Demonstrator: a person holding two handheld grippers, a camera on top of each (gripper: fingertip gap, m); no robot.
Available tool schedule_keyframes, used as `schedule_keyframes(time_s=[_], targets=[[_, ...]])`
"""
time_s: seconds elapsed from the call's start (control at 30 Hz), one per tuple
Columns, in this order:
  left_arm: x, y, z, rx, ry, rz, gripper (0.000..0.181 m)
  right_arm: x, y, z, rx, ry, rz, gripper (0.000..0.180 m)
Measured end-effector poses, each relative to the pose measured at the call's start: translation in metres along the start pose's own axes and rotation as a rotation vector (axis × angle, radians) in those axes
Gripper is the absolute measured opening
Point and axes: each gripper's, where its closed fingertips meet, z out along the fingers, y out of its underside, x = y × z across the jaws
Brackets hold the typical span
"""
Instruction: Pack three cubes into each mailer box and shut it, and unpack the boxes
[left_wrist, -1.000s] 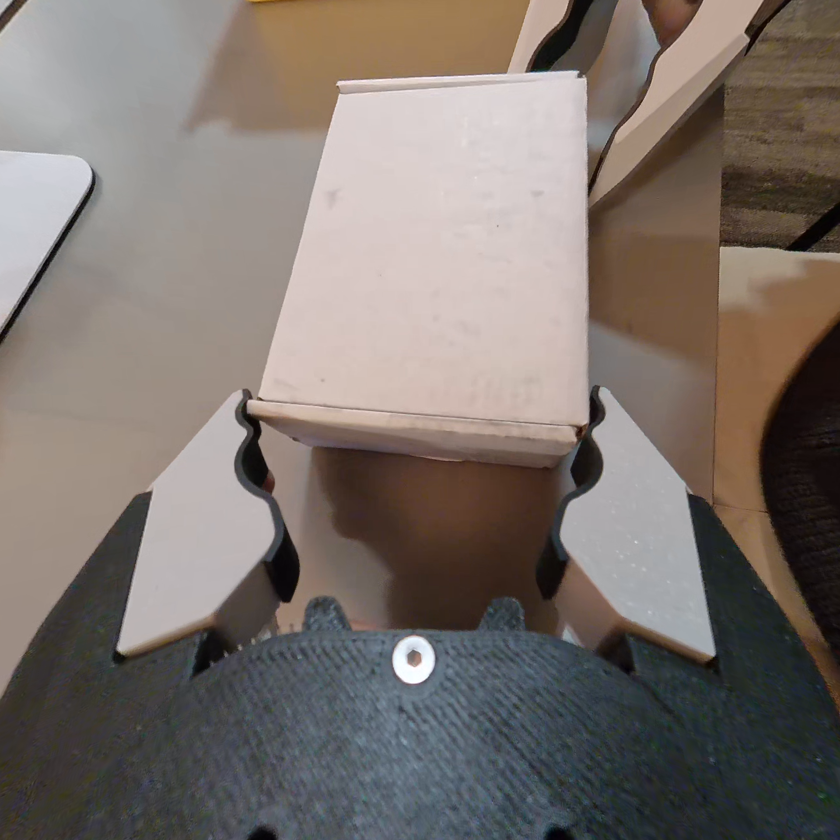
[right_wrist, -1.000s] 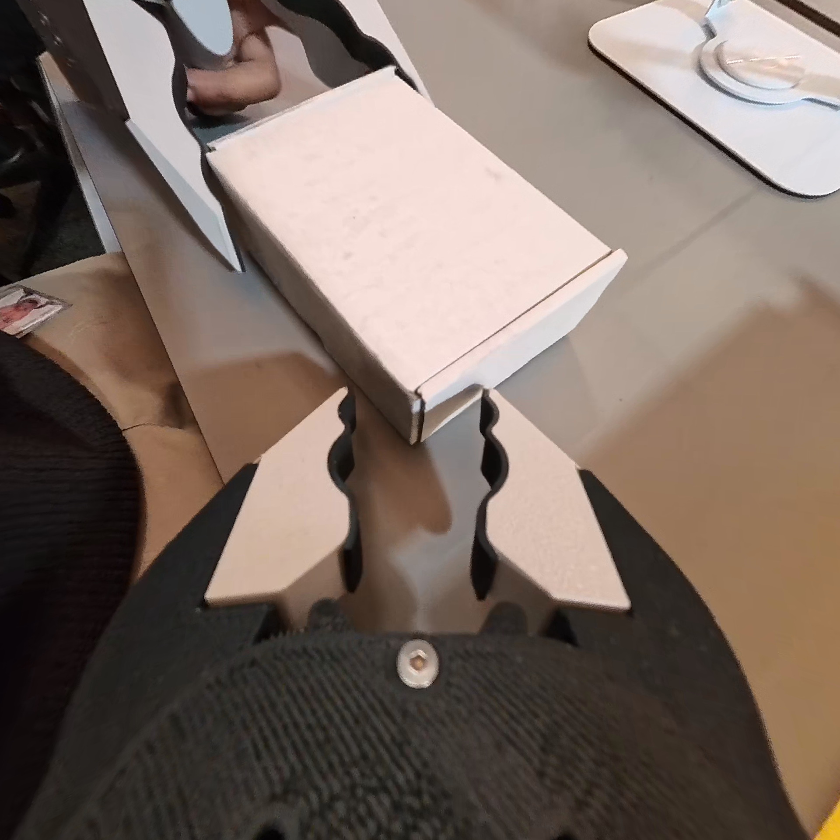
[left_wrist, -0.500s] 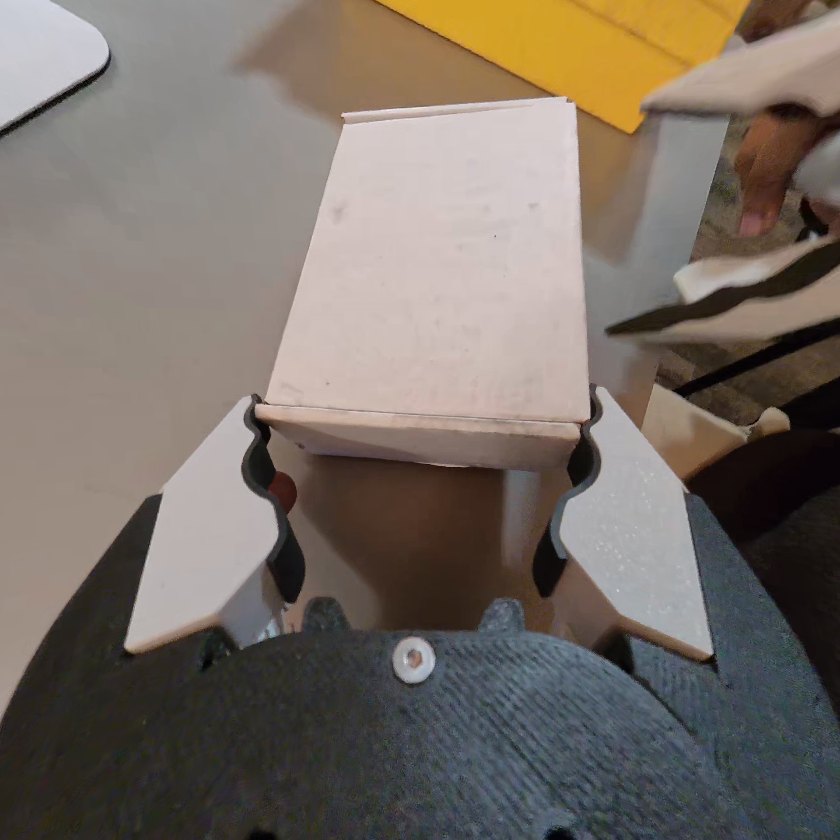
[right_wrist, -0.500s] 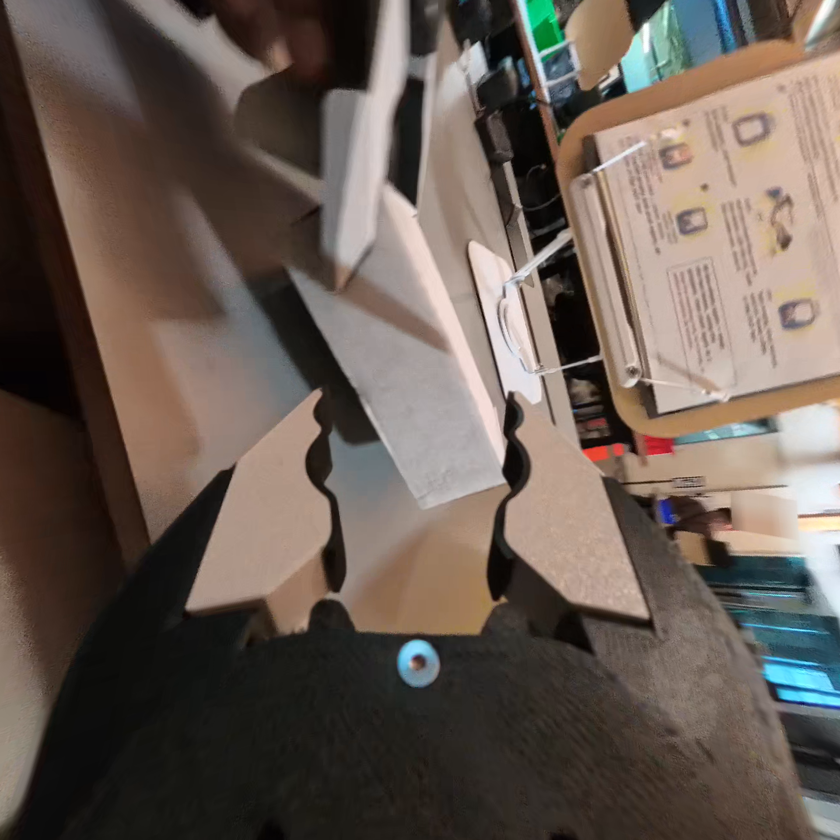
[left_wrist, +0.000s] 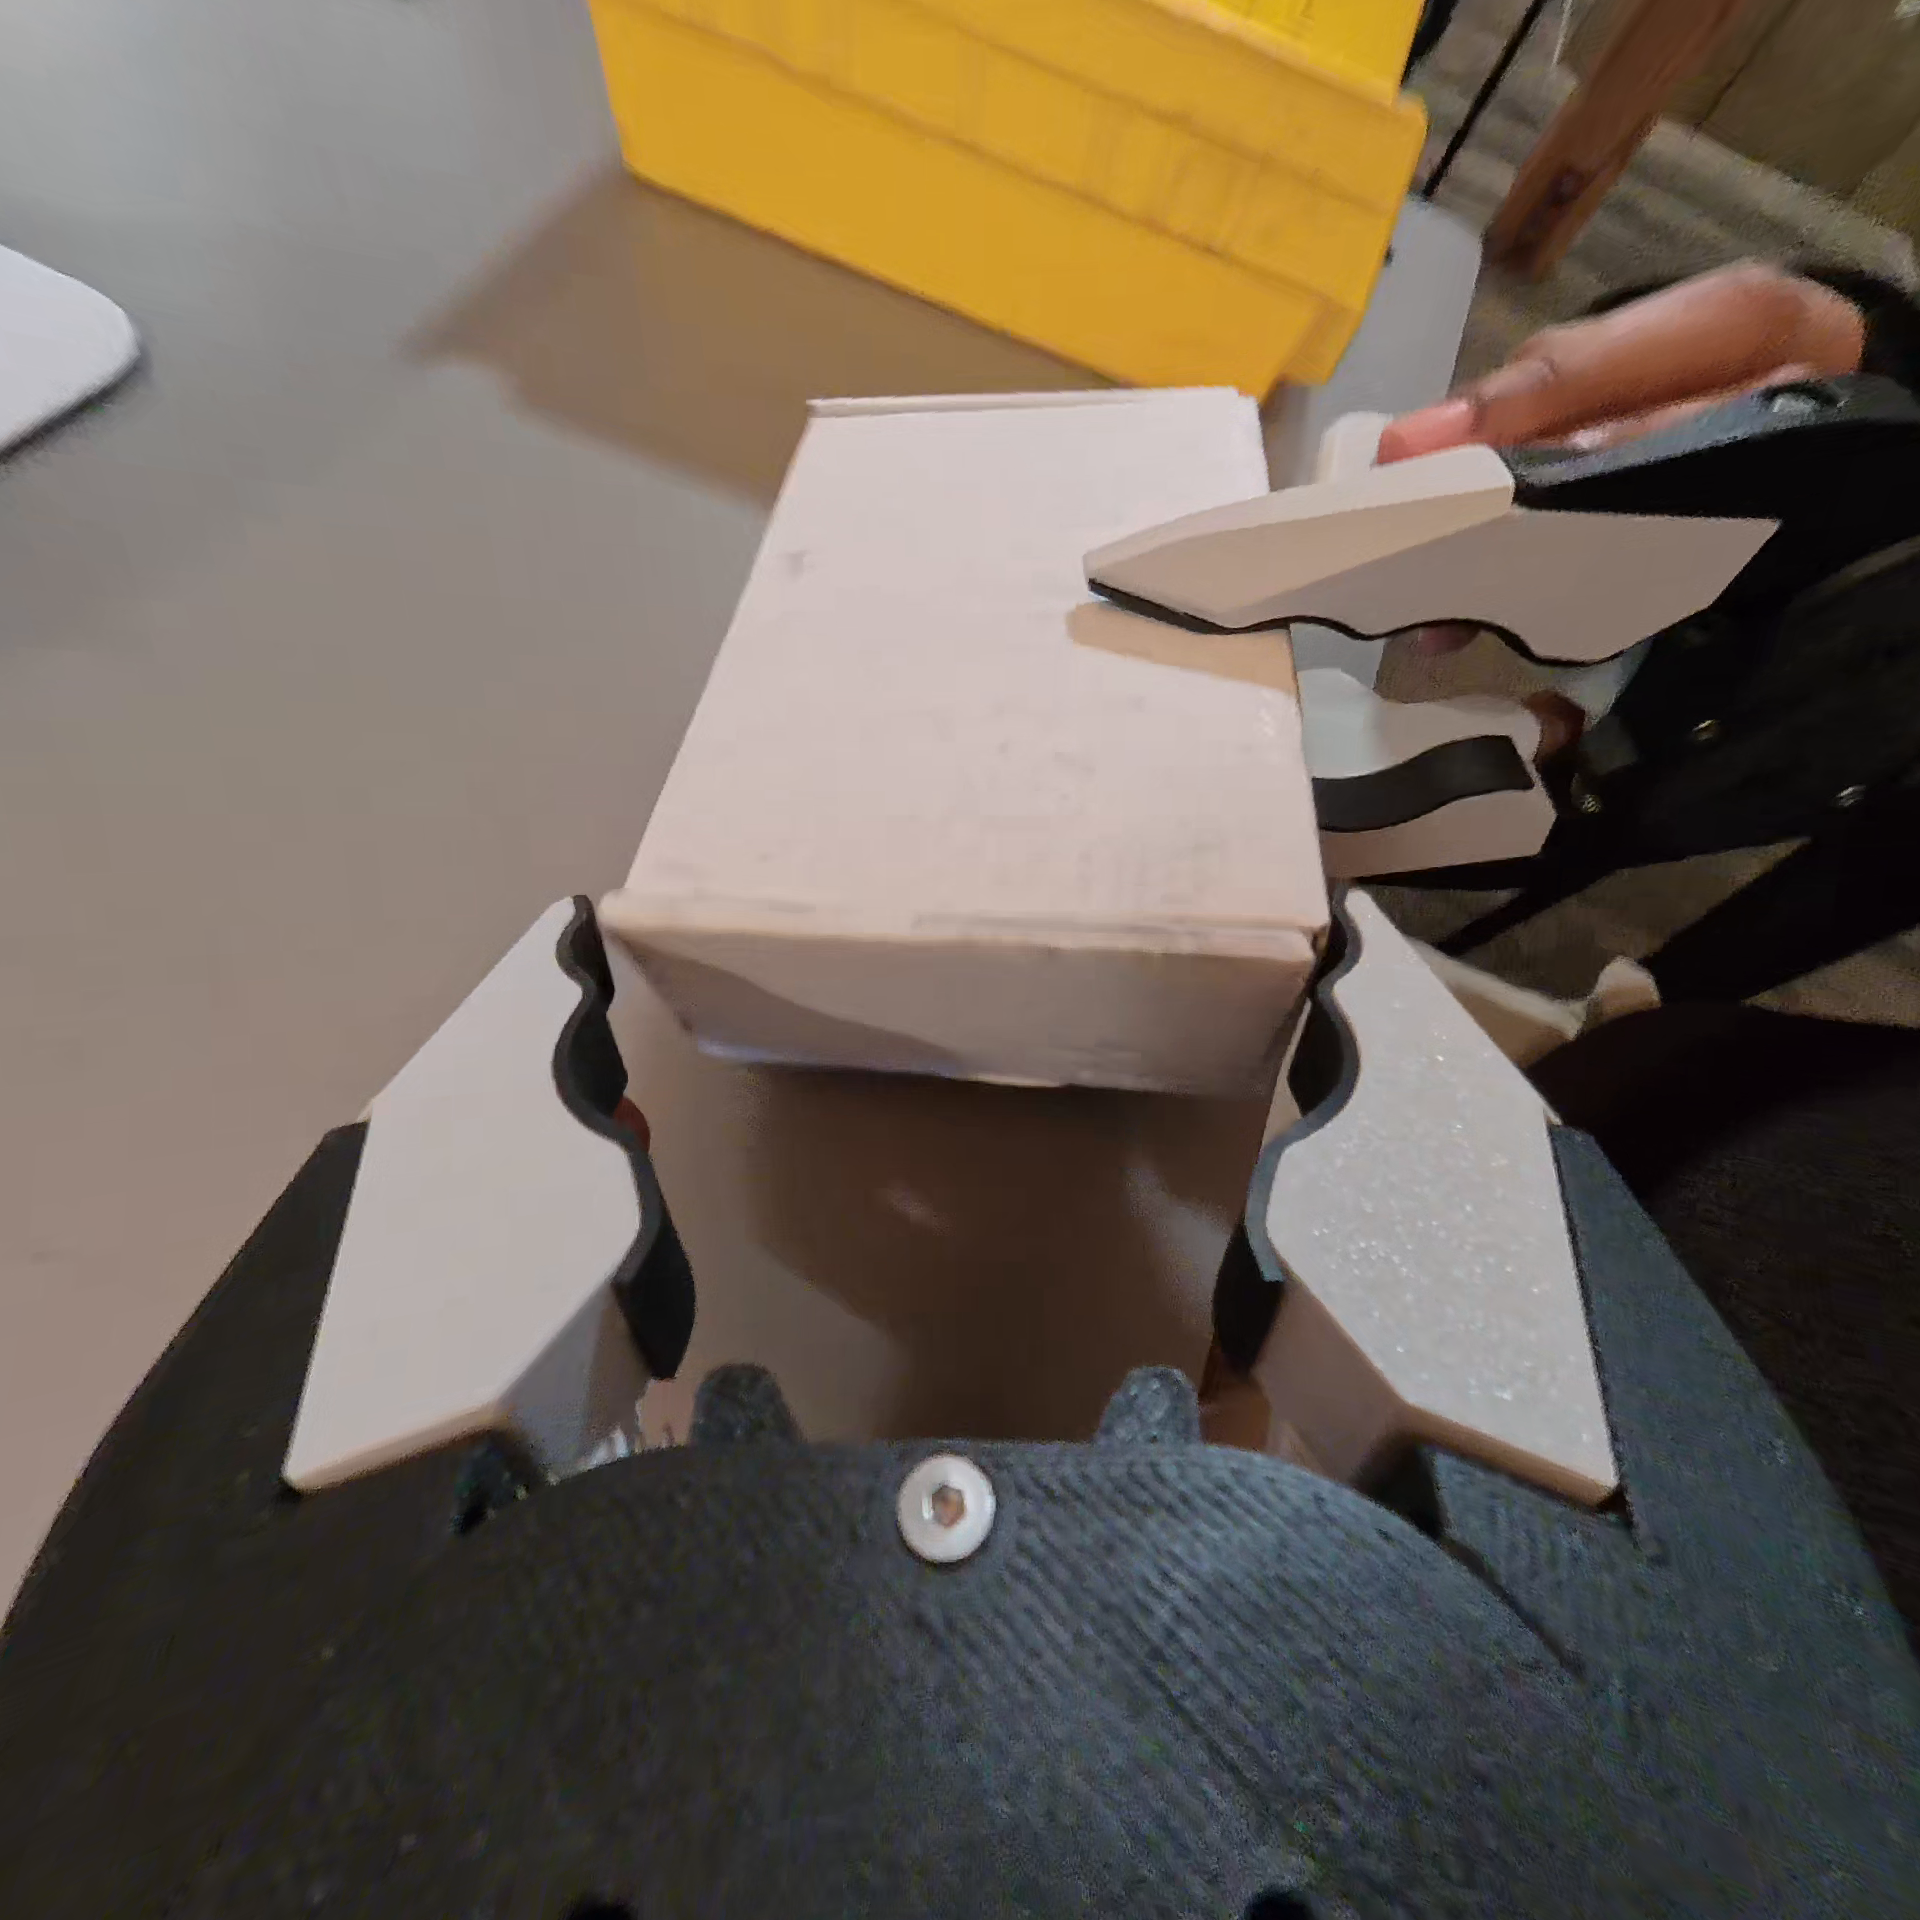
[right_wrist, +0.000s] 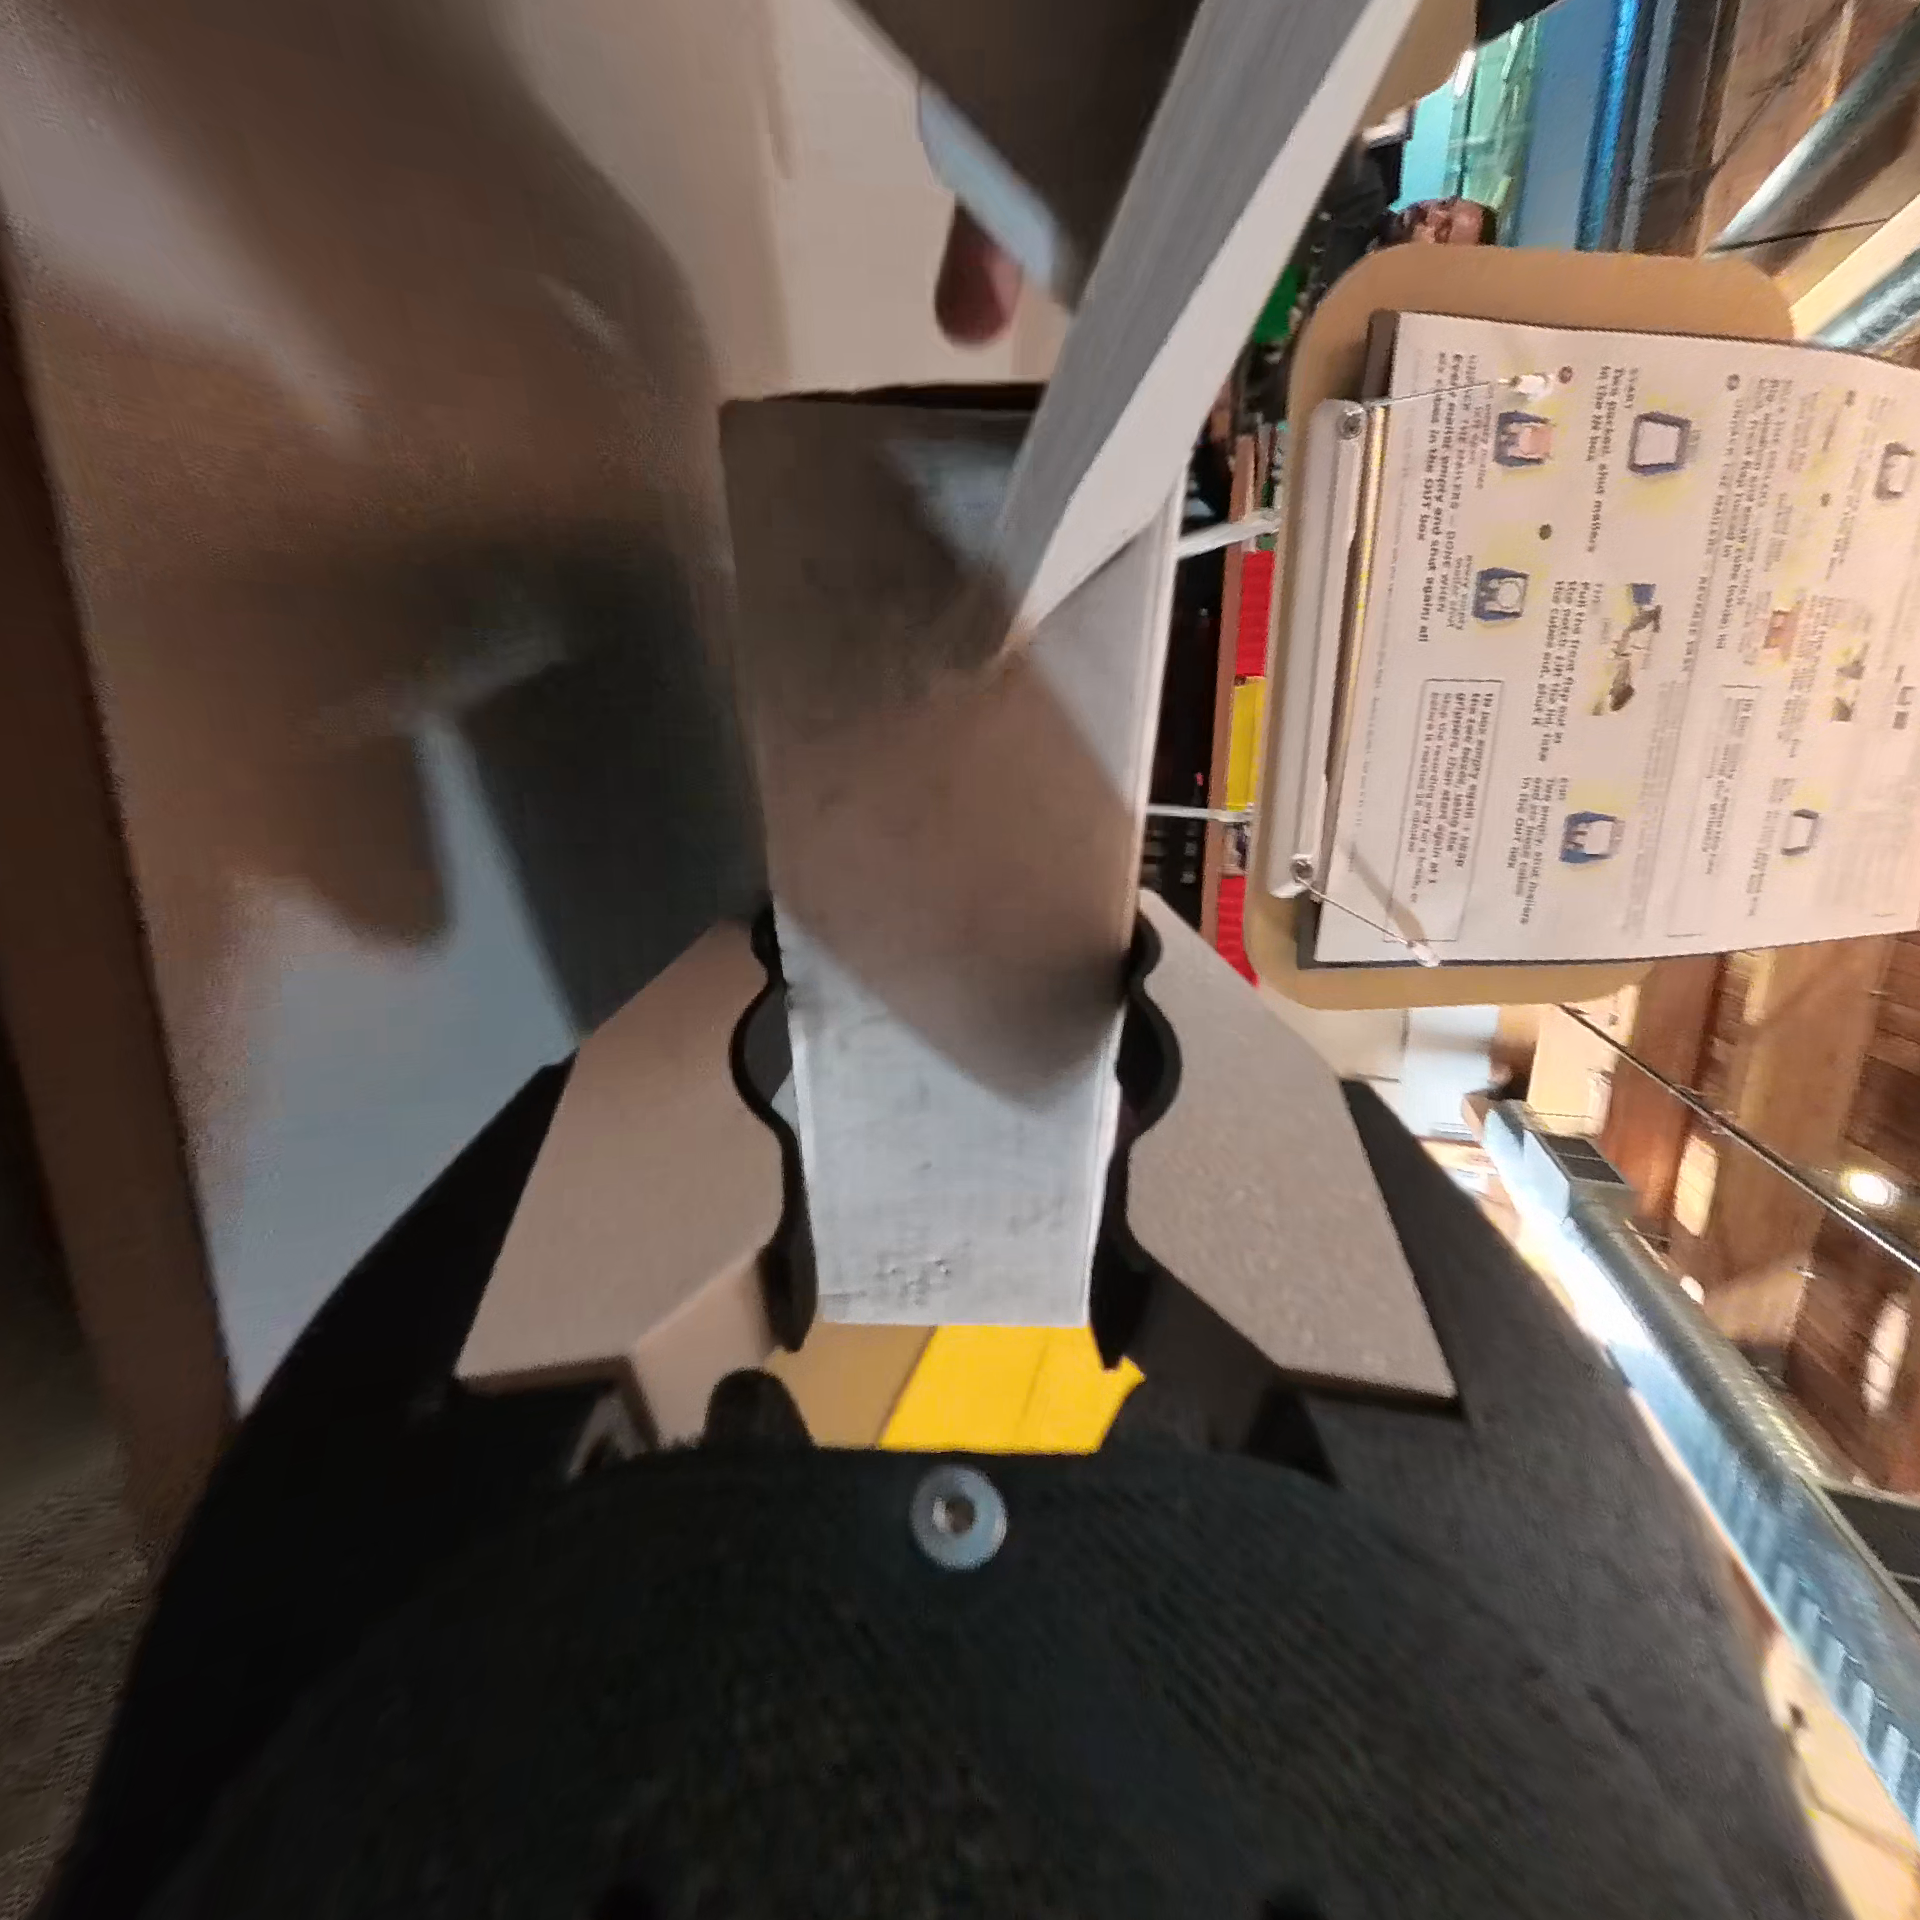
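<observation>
— Gripping what, on the left?
— Left gripper clamps the near end of the closed white mailer box, raised off the grey table.
— And right?
— Right gripper straddles the box's side, pads against its faces; grip firmness cannot be told. Yellow bin sits behind.

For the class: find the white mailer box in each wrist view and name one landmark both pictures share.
Left wrist view: mailer box fills the centre, lid shut.
Right wrist view: it runs up the middle, rotated, between the gripper's fingers.
Shared landmark: the yellow bin.
</observation>
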Motion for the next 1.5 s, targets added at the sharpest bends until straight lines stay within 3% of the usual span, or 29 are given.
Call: schedule_keyframes(time_s=[0.17, 0.27, 0.5, 0.63, 0.77, 1.03, 1.13, 1.27, 1.4, 1.5], targets=[[-0.019, -0.024, -0.033, 0.156, -0.005, -0.112, 0.130, 0.061, 0.040, -0.018, -0.094, 0.188, -0.074, 0.062], [-0.025, -0.016, -0.039, 0.151, 0.021, -0.153, 0.124, 0.107, 0.090, -0.035, -0.185, 0.262, -0.090, 0.062], [-0.019, 0.000, -0.025, 0.074, 0.016, -0.114, 0.122, 0.123, 0.266, -0.024, -0.377, 0.100, -0.030, 0.062], [-0.011, 0.007, -0.020, 0.044, 0.050, -0.092, 0.116, 0.090, 0.318, -0.001, -0.388, -0.024, 0.006, 0.062], [-0.008, 0.010, -0.015, 0.028, 0.063, -0.072, 0.115, 0.051, 0.326, 0.024, -0.363, -0.124, -0.031, 0.062], [-0.013, 0.018, -0.007, 0.015, 0.069, -0.099, 0.114, 0.047, 0.333, 0.053, -0.303, -0.164, 0.071, 0.064], [-0.015, 0.019, -0.008, 0.009, 0.060, -0.087, 0.113, 0.039, 0.349, 0.048, -0.404, -0.261, 0.205, 0.097], [-0.015, 0.018, -0.012, 0.021, 0.068, -0.091, 0.113, 0.029, 0.359, 0.025, -0.487, -0.328, 0.358, 0.103], [-0.017, 0.025, -0.009, 0.015, 0.090, -0.127, 0.112, 0.031, 0.350, 0.001, -0.475, -0.337, 0.508, 0.090], [-0.015, 0.026, -0.008, 0.013, 0.098, -0.127, 0.112, 0.018, 0.330, -0.008, -0.409, -0.447, 0.581, 0.040]])
